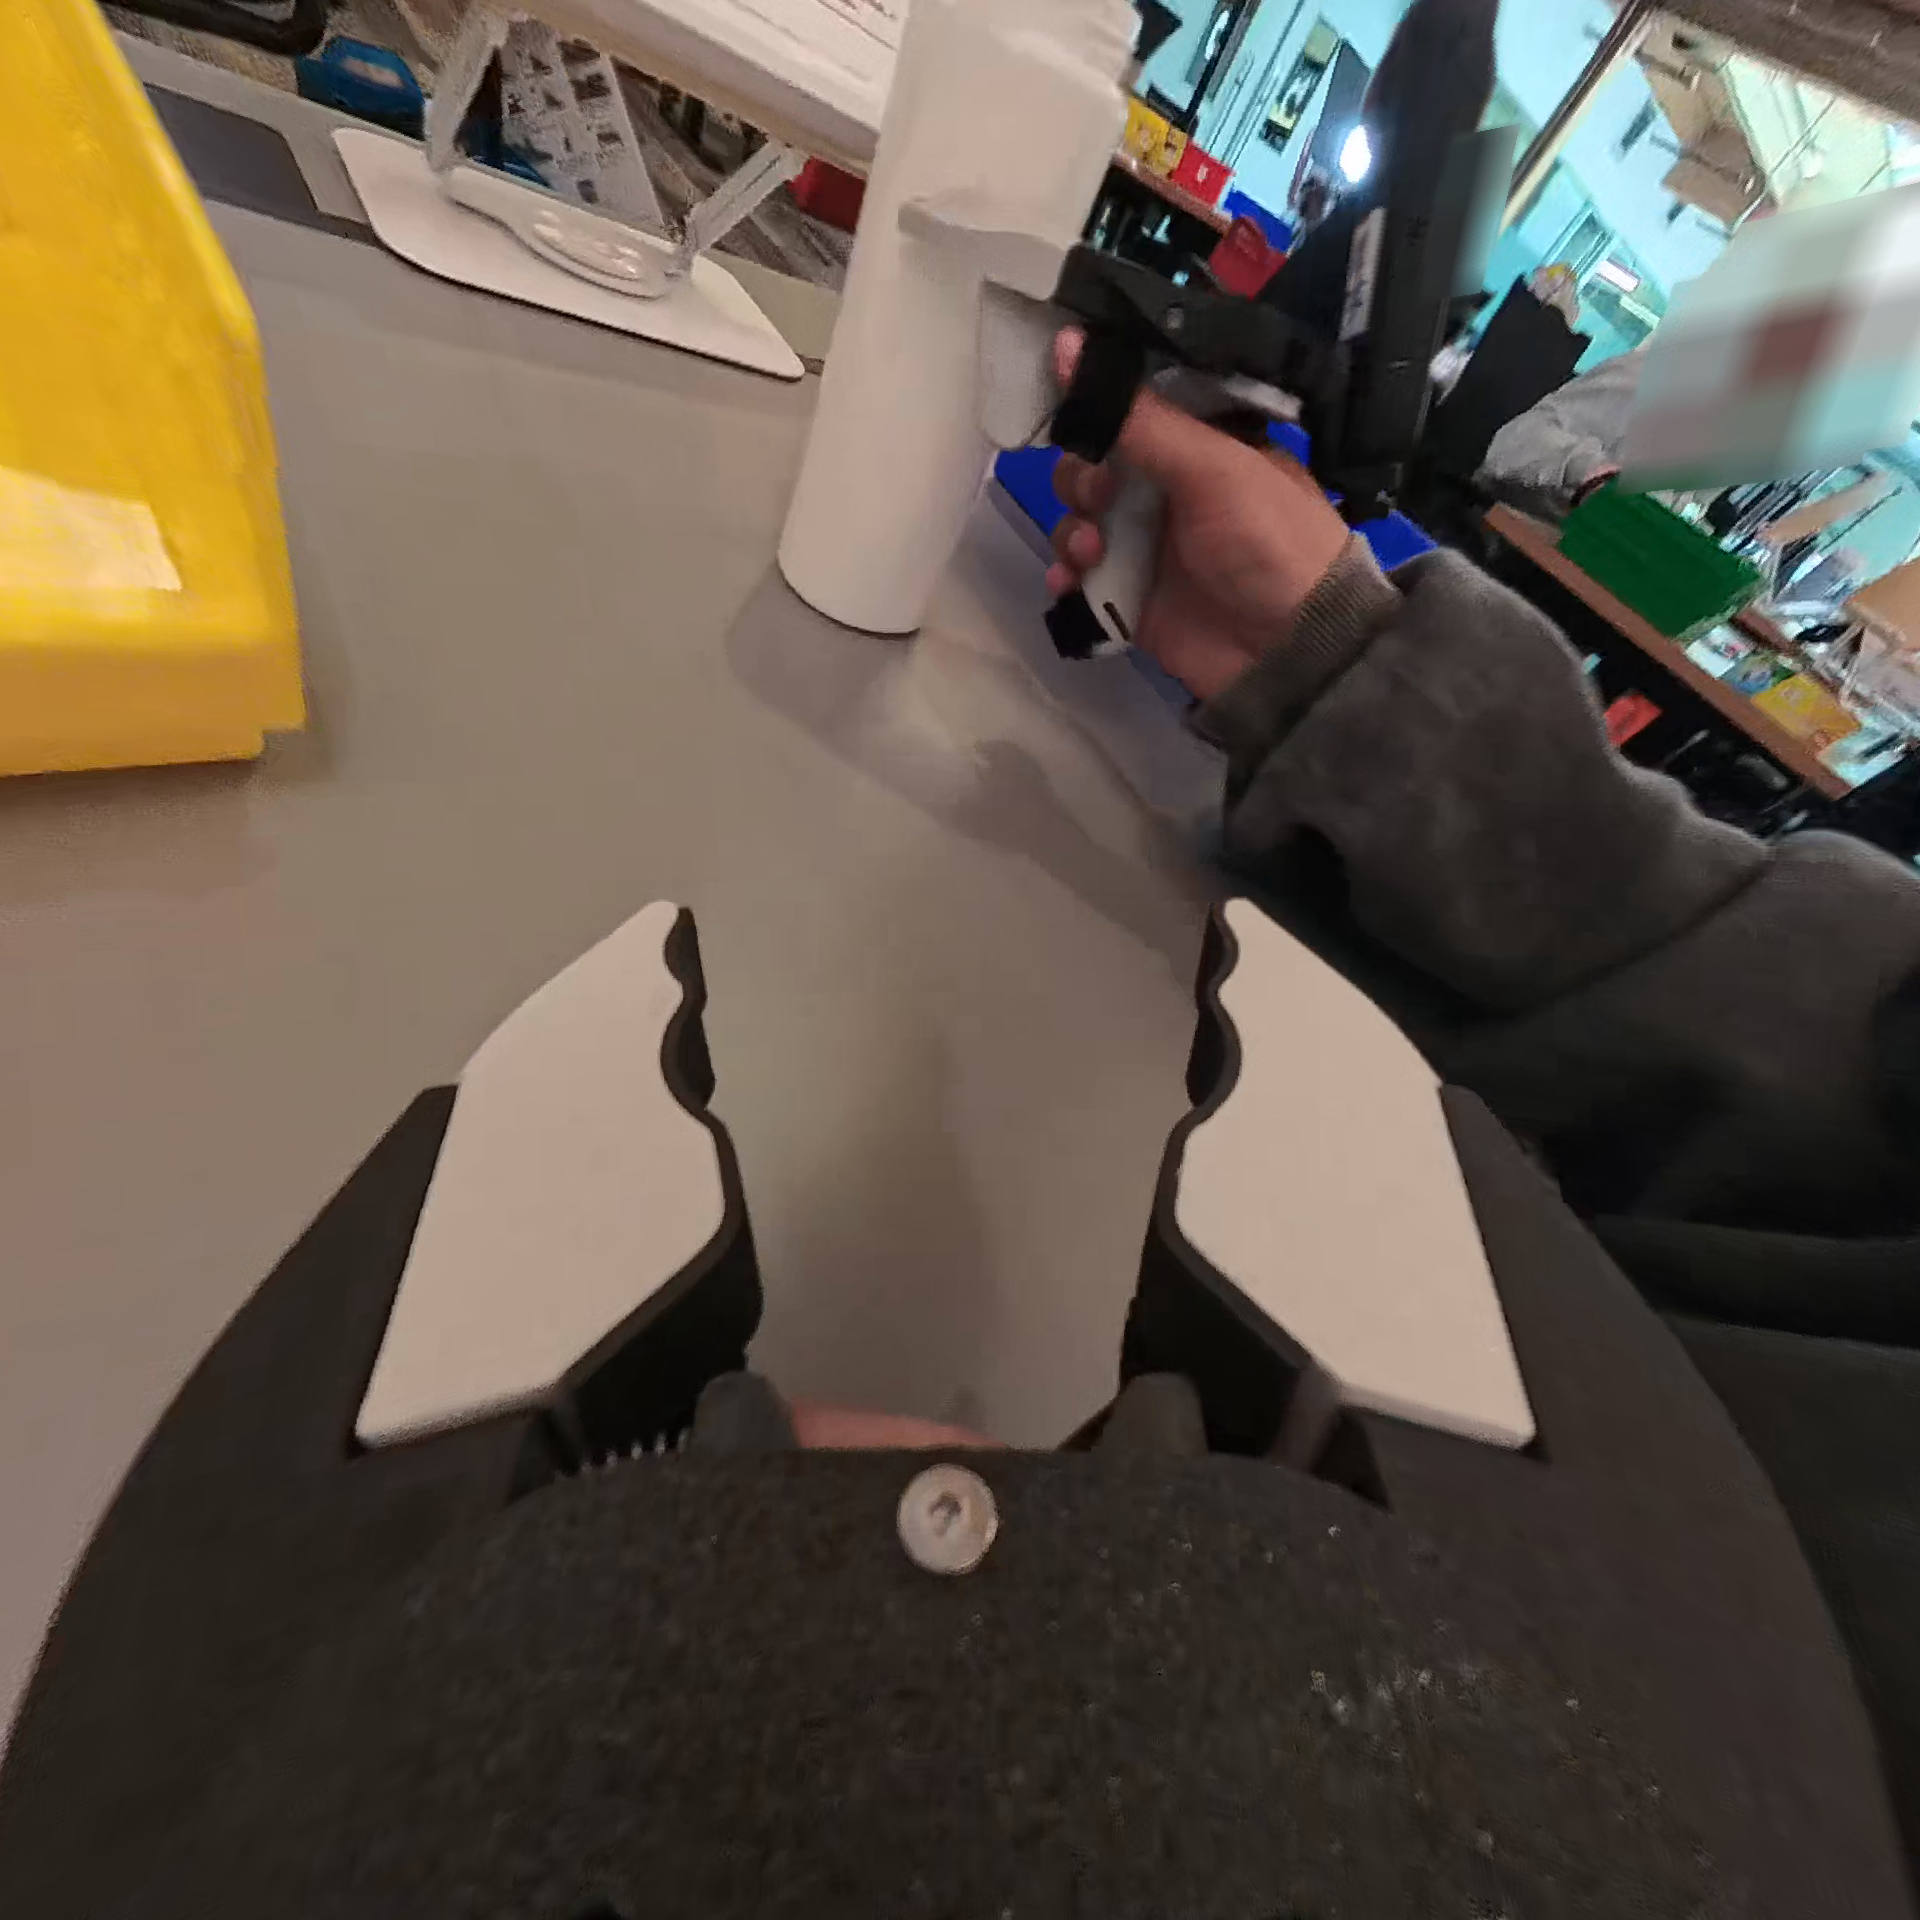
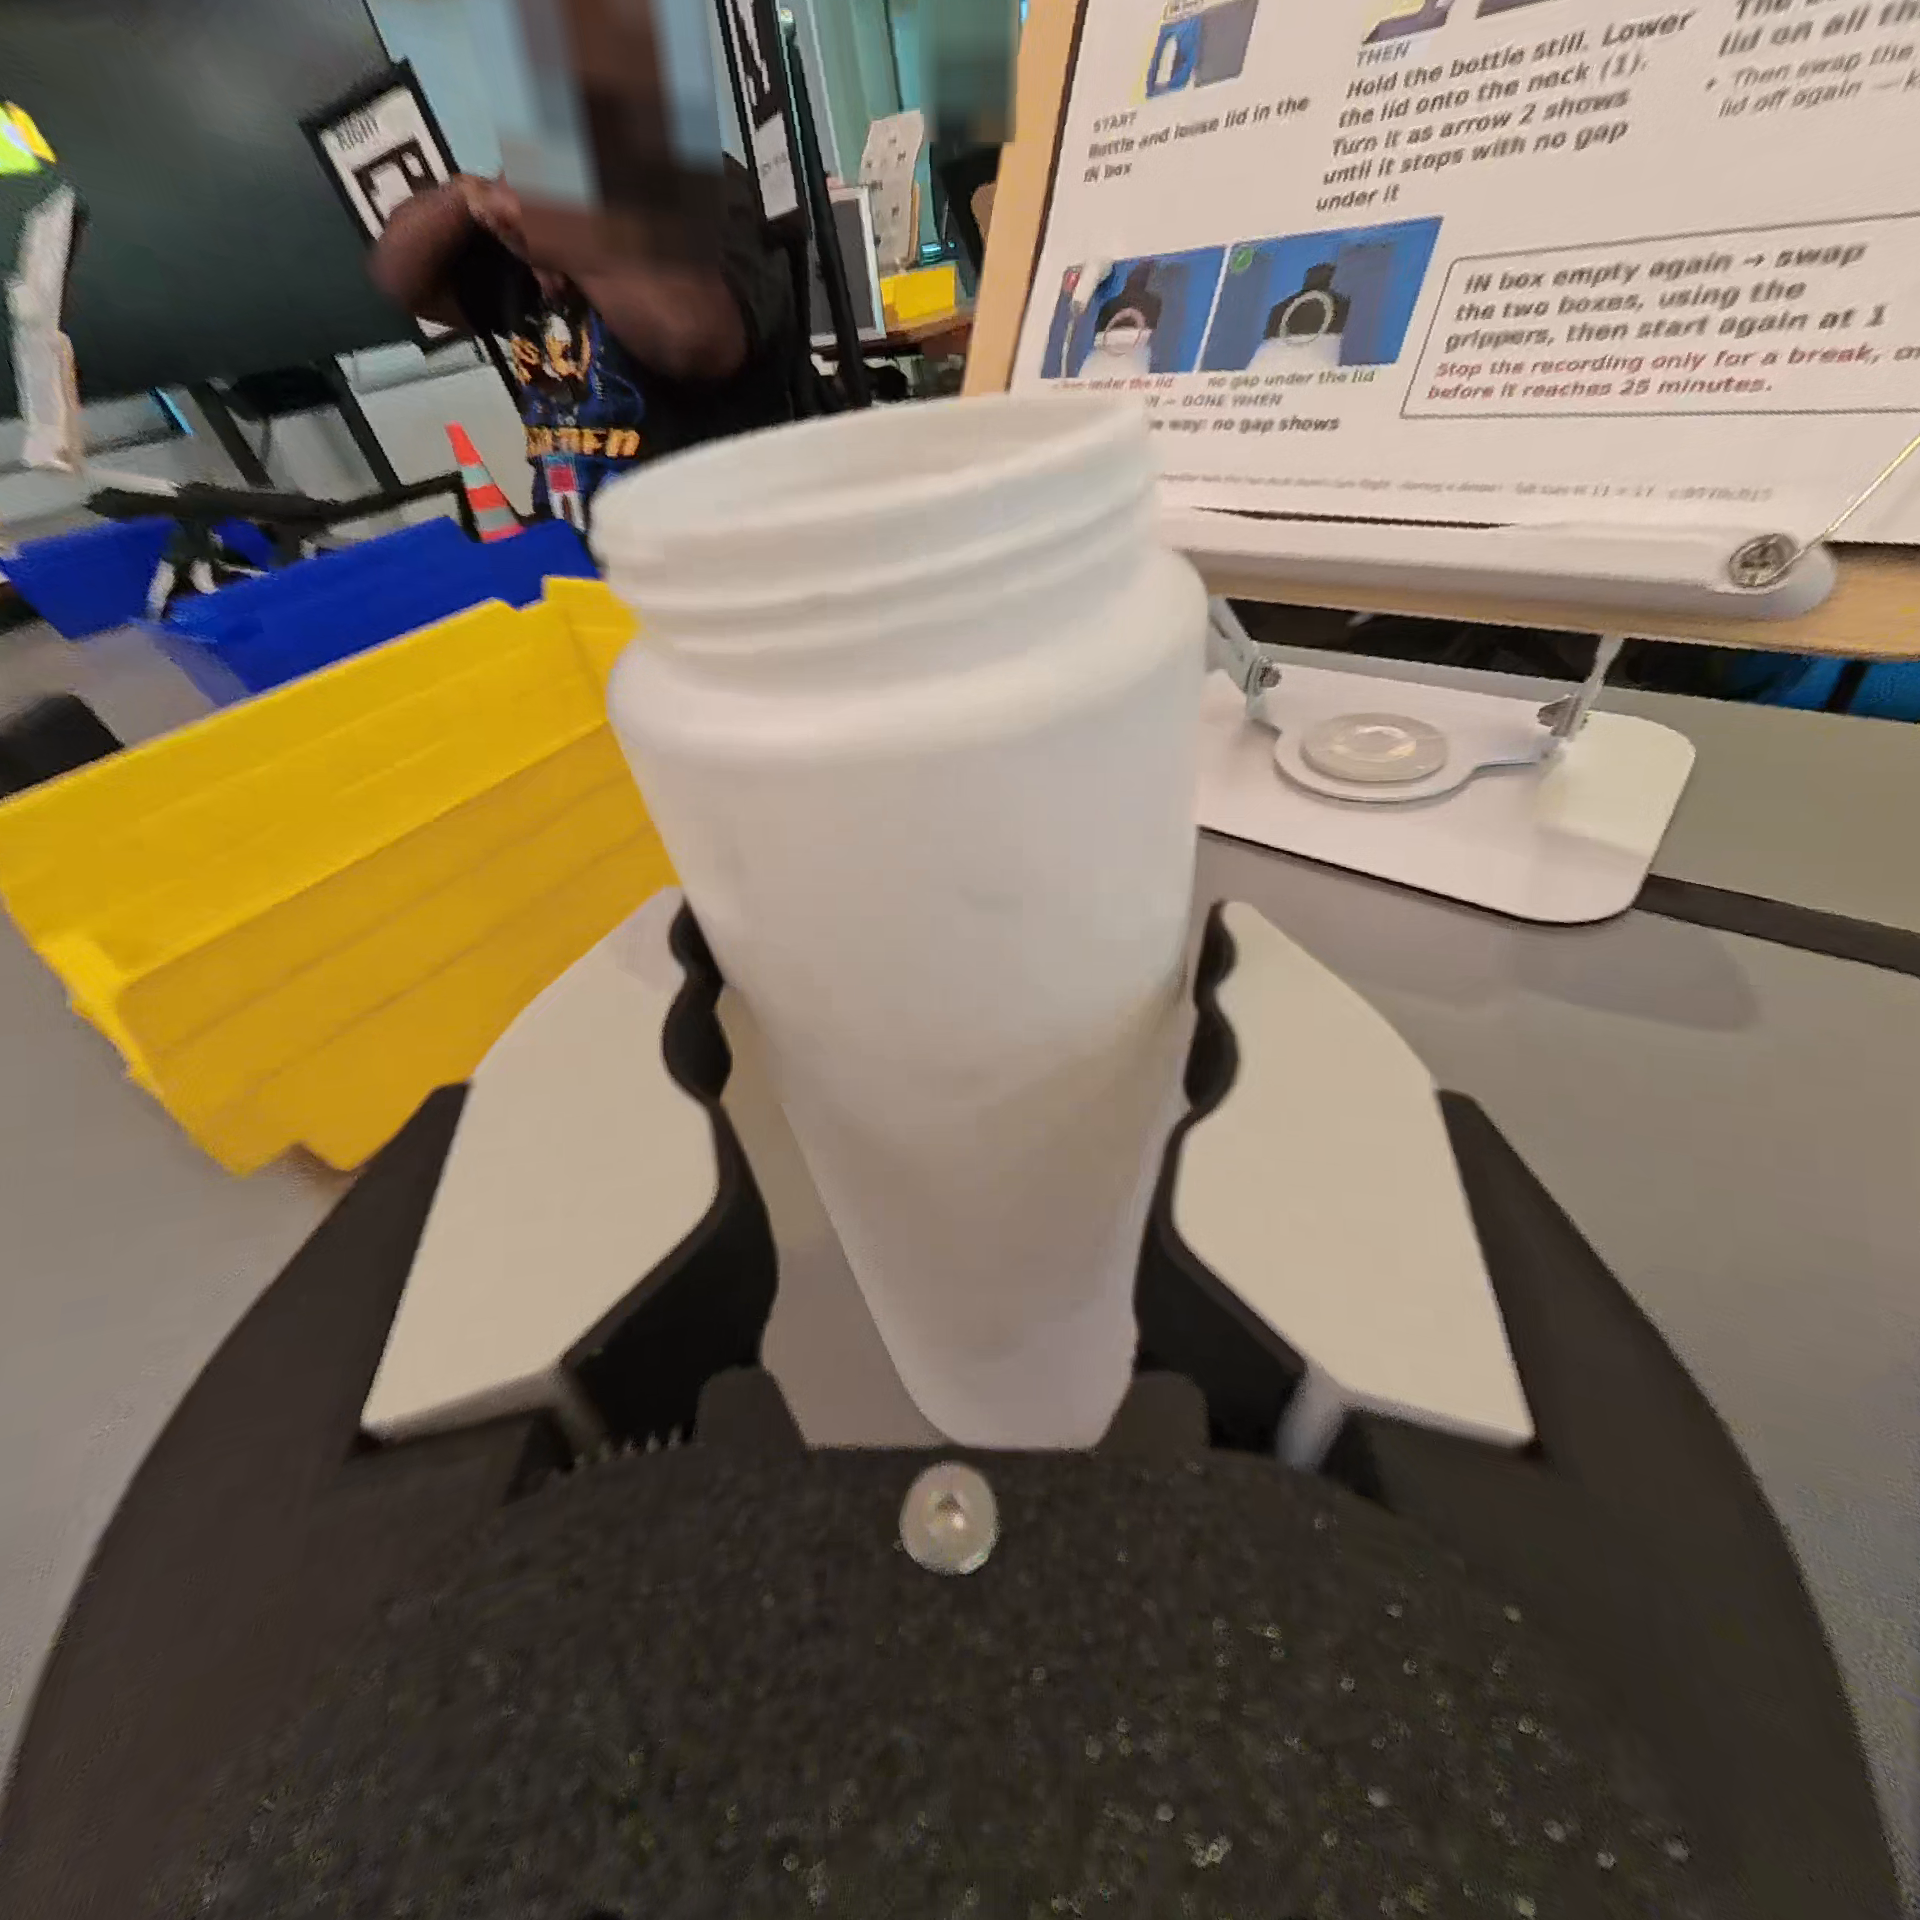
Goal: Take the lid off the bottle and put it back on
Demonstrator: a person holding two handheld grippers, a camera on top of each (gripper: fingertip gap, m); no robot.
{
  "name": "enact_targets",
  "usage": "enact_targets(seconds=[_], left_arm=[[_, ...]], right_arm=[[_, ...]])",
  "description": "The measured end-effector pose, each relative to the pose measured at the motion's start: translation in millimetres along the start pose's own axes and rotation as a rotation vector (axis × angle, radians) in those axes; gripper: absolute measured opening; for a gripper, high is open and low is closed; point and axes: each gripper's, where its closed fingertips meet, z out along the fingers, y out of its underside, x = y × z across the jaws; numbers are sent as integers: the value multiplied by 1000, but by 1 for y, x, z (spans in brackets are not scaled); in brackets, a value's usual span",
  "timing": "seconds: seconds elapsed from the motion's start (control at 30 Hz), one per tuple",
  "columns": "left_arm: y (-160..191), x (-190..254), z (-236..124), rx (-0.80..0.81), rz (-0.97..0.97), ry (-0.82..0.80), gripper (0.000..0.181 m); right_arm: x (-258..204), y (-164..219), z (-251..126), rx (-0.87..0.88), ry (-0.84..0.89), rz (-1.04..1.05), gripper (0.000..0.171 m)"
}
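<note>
White plastic is filling the gap of the right tongs (image 2: pixel 948 1039): the bottle (image 2: pixel 914 883) is standing upright between the two fingers, its wall sitting against the black pads on both sides, so the right tongs are gripping it around the lower body. Its threaded neck is standing bare and open at the top, with no lid on it. Whether the base is resting on the grey bench (image 2: pixel 1714 1143) cannot be told from the right wrist view; in the left wrist view the bottle (image 1: pixel 914 416) is standing with its base on the bench (image 1: pixel 520 727), and the right tongs (image 1: pixel 1003 301) are reaching it from the right side, held by a hand (image 1: pixel 1195 530) in a dark grey sleeve.

Left tongs (image 1: pixel 948 935) are hanging wide apart over bare bench, with nothing between the fingers, well short of the bottle, which is standing ahead of them and slightly to the right.

Left of the right tongs, a yellow bin (image 2: pixel 343 883) is sitting on the bench, with blue bins (image 2: pixel 343 613) behind it. Ahead and to the right of them, a white stand (image 2: pixel 1455 810) is carrying an instruction sheet (image 2: pixel 1507 260). The same yellow bin (image 1: pixel 114 416) is lying to the left of the left tongs. A person is standing blurred in the far background beyond the bins.
</note>
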Motion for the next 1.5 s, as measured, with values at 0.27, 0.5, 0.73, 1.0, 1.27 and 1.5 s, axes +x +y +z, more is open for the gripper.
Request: enact_targets(seconds=[0.27,0.5,0.73,1.0,1.27,1.5], left_arm=[[-28,-15,-35,116,101,-92,80],[-25,2,-28,87,75,-16,82],[-18,4,-14,37,84,4,83],[-16,4,-14,25,67,11,83],[-17,2,-19,33,44,16,83],[-13,7,-14,7,40,46,83]], right_arm=[[-6,-55,-30,63,-77,57,84],[67,-162,-152,314,37,171,84],[207,-101,-207,121,261,584,84],[246,14,-162,-194,295,814,84],[253,58,-154,-430,393,725,81],[255,77,-148,-498,343,759,89]])
